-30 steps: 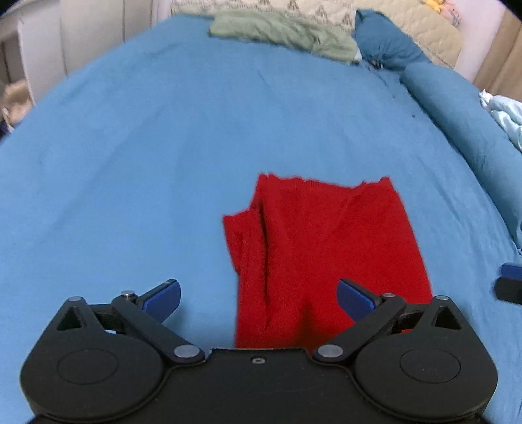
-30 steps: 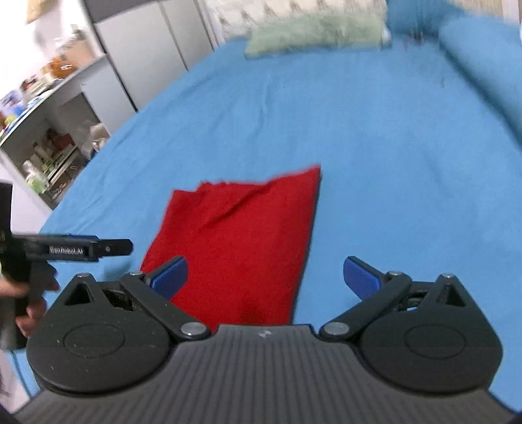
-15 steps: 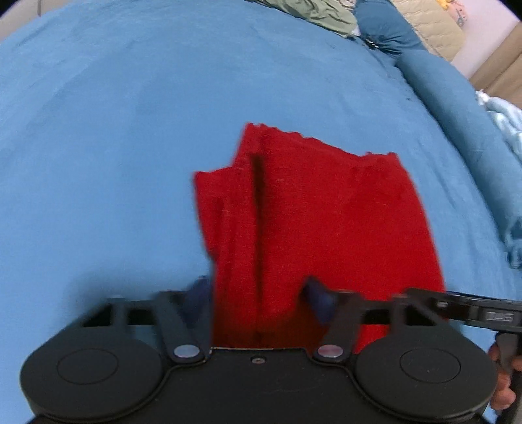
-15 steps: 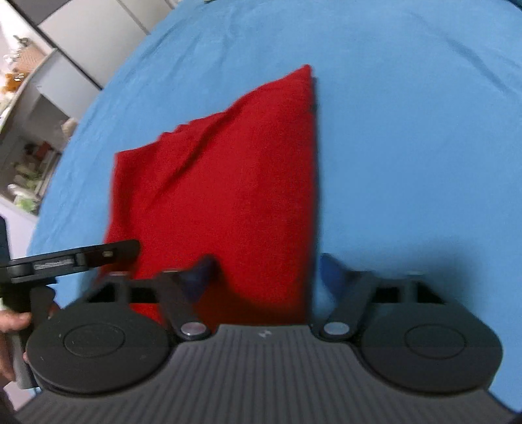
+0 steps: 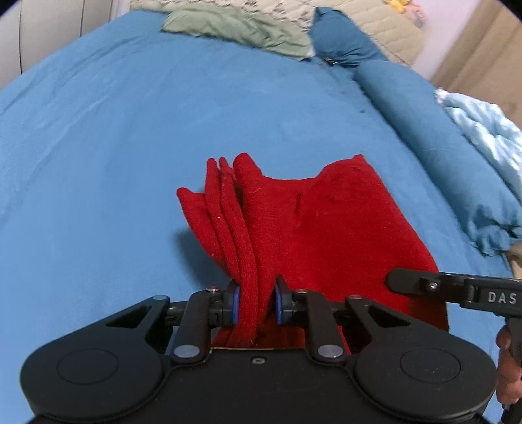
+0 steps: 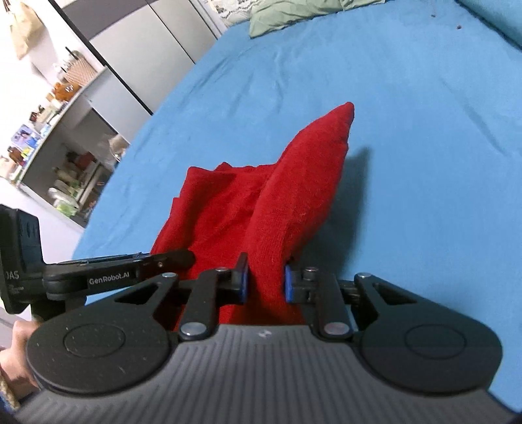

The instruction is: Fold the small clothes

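A folded red knit garment (image 5: 326, 228) lies on the blue bed sheet (image 5: 130, 146). My left gripper (image 5: 256, 301) is shut on the garment's near left corner, where several folded layers bunch up between the blue pads. My right gripper (image 6: 266, 283) is shut on the near right corner of the same garment (image 6: 293, 182), which rises in a ridge from the sheet (image 6: 424, 163). The near edge is lifted off the bed; the far edge still rests on it. Each gripper shows at the edge of the other's view.
A green cloth (image 5: 238, 27) lies at the bed's far end beside a blue pillow (image 5: 345, 49). A rolled blue duvet (image 5: 440, 146) and a pale blue cloth (image 5: 483, 127) lie along the right. Shelves (image 6: 55, 130) and cabinets stand left of the bed.
Both grippers, open a second ago, came down on the garment's near corners and closed on them. The near edge has since been lifted and the cloth bunches upward.
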